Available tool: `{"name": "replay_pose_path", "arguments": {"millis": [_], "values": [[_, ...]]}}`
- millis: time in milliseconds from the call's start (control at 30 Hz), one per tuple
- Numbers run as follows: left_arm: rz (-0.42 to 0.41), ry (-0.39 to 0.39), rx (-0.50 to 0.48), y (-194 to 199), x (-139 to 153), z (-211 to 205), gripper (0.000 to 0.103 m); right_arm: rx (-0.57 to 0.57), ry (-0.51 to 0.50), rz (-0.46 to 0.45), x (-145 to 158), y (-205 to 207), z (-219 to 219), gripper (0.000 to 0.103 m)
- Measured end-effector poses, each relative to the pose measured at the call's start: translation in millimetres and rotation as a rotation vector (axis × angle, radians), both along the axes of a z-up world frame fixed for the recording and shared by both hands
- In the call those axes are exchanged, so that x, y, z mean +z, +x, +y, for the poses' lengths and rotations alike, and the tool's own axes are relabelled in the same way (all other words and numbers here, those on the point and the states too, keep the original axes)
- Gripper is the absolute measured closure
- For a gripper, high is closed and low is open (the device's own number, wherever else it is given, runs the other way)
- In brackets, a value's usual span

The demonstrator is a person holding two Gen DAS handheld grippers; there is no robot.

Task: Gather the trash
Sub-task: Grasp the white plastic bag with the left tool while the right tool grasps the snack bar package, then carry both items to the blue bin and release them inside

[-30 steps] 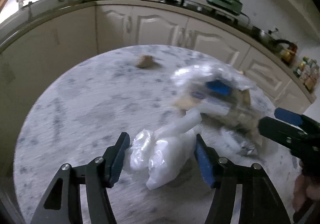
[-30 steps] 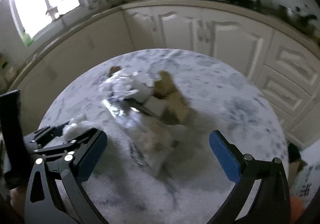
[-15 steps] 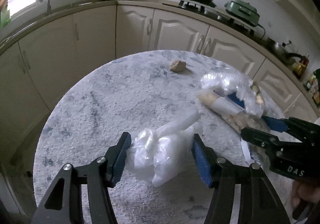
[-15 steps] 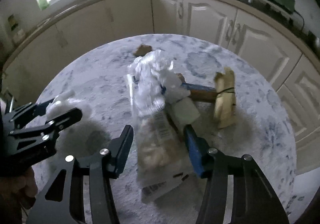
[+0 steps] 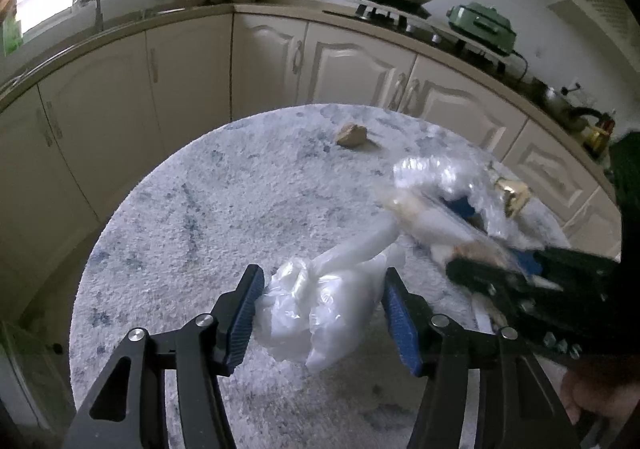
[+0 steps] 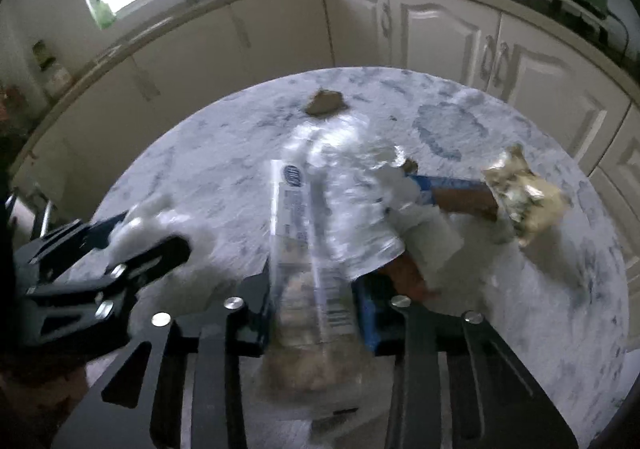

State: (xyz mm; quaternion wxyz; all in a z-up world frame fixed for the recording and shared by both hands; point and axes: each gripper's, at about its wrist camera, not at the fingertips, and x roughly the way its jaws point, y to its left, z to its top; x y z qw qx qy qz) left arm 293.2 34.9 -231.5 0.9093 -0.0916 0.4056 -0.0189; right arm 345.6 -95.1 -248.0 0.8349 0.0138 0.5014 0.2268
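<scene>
Cream cabinets (image 5: 352, 65) curve round the kitchen behind us, and before them stands our round marbled bench (image 5: 192, 217), where the trash lies scattered.

Largest of it is the clear plastic wrapper (image 6: 316, 233), long, with printed labelling and a barcode, running up the middle of the right wrist view. Our right hand-held gripper (image 6: 312, 313) has just been closing, and its blue pads now sit against the wrapper's near end on both sides; we judge it grasped, though the picture is blurred there. Beside and under the wrapper lie a blue-and-brown packet (image 6: 452, 193), partly covered, and, further right, a crumpled yellowish pack (image 6: 524, 197).

Next comes the white plastic bag (image 5: 328, 305), bunched up between the fingers of our left hand-held gripper (image 5: 320, 313). That gripper has been closing a little; the left pad touches the bag and the right pad stands at its edge, so we read this as a light hold on the bag.

Smallest is the brown scrap (image 5: 351, 135) alone at the far side of the bench, well apart from everything else.

As we judge it, collecting has only begun: two pieces are in our grippers, and the packet, the yellowish pack and the scrap remain. No bin shows in either view.
</scene>
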Motion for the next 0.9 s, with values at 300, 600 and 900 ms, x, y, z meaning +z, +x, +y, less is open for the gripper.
{"name": "replay_pose_path", "arguments": {"millis": [300,600,900], "values": [[-0.032,0.016,-0.044,-33,18,-19,0.051,-0.057,0.117,-0.007,23,-51,-26,0.071],[-0.11,0.035,-0.073,-77,57,-45,0.051,-0.125,0.198,-0.104,71,-102,-64,0.071],[-0.206,0.048,-0.18,-111,99,-99,0.051,-0.271,0.19,-0.229,116,-142,-127,0.071]]}}
